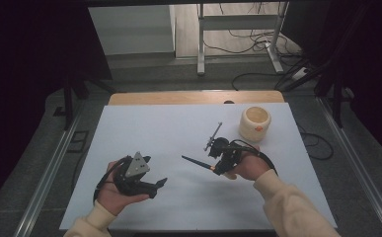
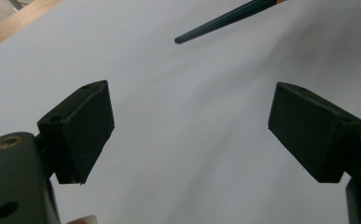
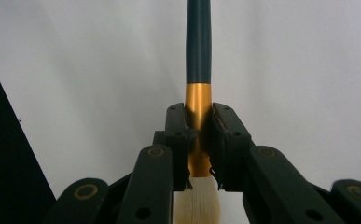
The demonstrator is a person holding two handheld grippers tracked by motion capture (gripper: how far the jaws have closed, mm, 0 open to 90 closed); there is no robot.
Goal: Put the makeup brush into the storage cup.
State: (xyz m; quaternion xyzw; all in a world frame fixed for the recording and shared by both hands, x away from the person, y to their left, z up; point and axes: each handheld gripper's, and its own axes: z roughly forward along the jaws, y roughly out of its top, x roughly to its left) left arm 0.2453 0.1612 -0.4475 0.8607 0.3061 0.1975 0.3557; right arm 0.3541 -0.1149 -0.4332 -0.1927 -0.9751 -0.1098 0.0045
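Between the right jaws: one brush (image 3: 198, 70), clamped at its gold band, dark handle pointing away from the gripper, pale bristles toward the gripper body.
Brush on the table: in the high view it (image 1: 197, 162) is held low over the white sheet (image 1: 178, 133), right of centre, handle tip aimed toward the person's left; whether it touches the sheet cannot be told.
Right gripper (image 3: 199, 140): one, jaws closed on the brush; held in the person's right hand (image 1: 248, 165), cream sleeve behind it.
Left gripper (image 1: 160, 183): one, held in the left hand (image 1: 110, 192) at the lower left of the sheet, grey three-cornered plate on top; jaws wide apart with nothing between them.
Cup (image 1: 254, 123): one, cream, round, with a small orange mark, standing on the sheet near its far right edge, just beyond the right gripper and apart from it.
Thin metal rod (image 1: 213, 136): one, lying near the right gripper; what it is cannot be told.
Count: two grippers, one brush, one cup, one white sheet.
Right gripper view alone: gold band and bristles up close.
Left gripper view alone: both open pads (image 2: 87, 128), the brush handle tip (image 2: 225, 21) beyond them, a strip of wooden table edge (image 2: 10, 28).
High view alone: cup, both hands, floor cables.
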